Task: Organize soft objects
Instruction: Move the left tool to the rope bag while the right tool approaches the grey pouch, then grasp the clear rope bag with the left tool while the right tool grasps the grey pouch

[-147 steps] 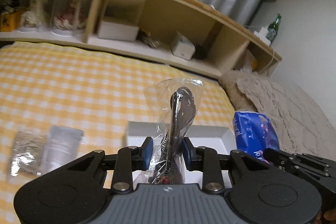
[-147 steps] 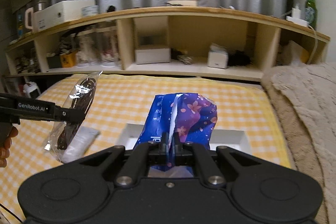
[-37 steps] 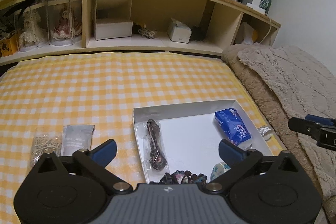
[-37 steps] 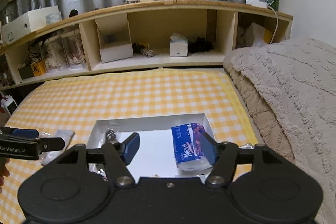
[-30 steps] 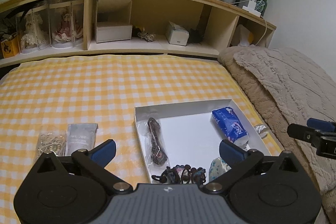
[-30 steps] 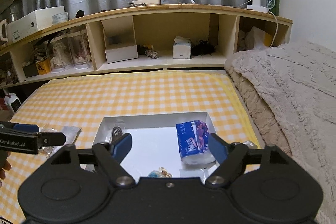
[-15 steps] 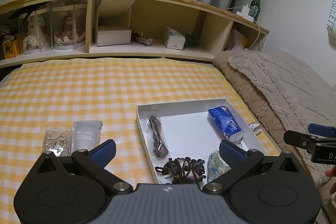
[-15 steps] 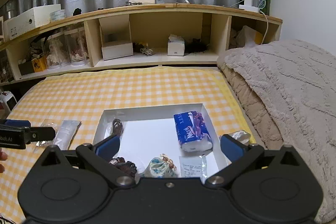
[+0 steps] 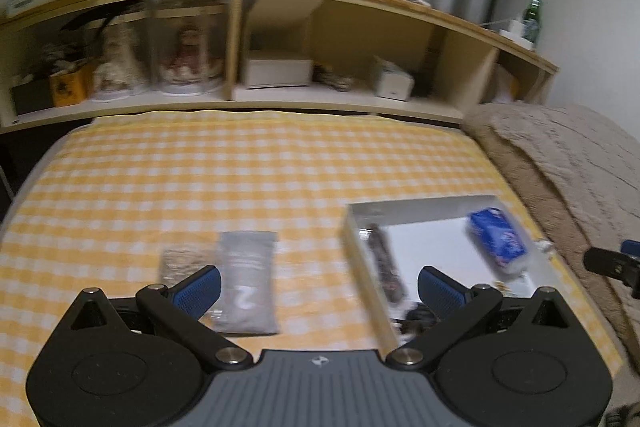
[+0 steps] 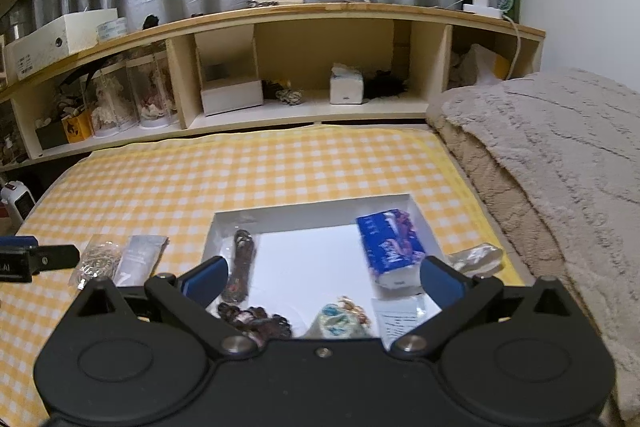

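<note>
Both my claws empty and spread wide: left gripper (image 9: 318, 287) over the checked bedspread (image 9: 248, 171), right gripper (image 10: 322, 277) above the white tray (image 10: 316, 213). Tray holds the blue tissue pack (image 10: 389, 245), a bagged dark item (image 10: 240, 263), a dark scrunchie cluster (image 10: 256, 319) and a small patterned pouch (image 10: 340, 319); outside it lie the grey sachet (image 9: 246, 285) and clear packet (image 9: 180, 263) beside it, plus a crinkled wrapper (image 10: 476, 257) just past the tray's right edge. I judge this the between-picks step: next, left claw should drop onto the grey sachet, which lies flat, so pinch an edge.
</note>
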Action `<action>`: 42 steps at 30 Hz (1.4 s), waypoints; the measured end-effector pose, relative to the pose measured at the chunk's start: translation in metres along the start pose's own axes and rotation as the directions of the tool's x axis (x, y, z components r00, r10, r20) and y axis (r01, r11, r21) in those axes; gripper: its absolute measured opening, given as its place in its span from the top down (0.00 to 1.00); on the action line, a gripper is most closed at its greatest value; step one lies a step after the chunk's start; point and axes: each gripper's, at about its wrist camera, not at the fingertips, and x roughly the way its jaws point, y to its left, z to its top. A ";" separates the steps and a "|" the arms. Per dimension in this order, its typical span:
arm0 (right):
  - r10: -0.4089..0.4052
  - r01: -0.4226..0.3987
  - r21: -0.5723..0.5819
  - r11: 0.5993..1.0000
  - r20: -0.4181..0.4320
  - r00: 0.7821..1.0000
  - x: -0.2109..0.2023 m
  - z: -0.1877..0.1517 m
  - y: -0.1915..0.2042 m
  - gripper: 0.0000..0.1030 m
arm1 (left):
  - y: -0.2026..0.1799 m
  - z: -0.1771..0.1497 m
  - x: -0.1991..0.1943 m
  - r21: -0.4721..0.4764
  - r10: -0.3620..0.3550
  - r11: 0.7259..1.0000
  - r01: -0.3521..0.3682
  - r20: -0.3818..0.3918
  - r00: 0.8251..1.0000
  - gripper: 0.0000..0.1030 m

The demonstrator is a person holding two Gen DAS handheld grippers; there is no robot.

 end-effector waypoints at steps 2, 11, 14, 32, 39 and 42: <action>0.012 -0.012 -0.008 1.000 -0.001 1.000 0.006 0.000 0.010 0.00 | 0.015 0.002 0.002 -0.018 0.026 1.000 -0.026 0.001 1.000 0.00; 0.084 -0.085 -0.014 0.996 -0.024 0.996 0.038 0.001 0.062 0.00 | 0.073 0.010 0.022 -0.065 0.082 0.994 -0.085 -0.046 0.996 0.00; 0.116 -0.117 -0.026 0.993 -0.027 0.993 0.049 0.001 0.080 0.00 | 0.088 0.012 0.029 -0.071 0.096 0.993 -0.099 -0.054 0.994 0.00; 0.242 -0.244 -0.023 0.969 -0.080 0.967 0.153 -0.014 0.174 0.00 | 0.140 0.015 0.084 -0.134 0.097 0.985 -0.112 -0.112 0.989 0.00; 0.317 -0.333 -0.084 0.939 -0.163 0.934 0.202 -0.028 0.211 0.04 | 0.140 0.008 0.109 -0.144 0.111 0.981 -0.131 -0.139 0.984 0.00; 0.311 -0.339 -0.142 0.930 -0.185 0.932 0.214 -0.035 0.227 0.12 | 0.141 0.003 0.122 -0.172 0.100 0.977 -0.126 -0.156 0.983 0.00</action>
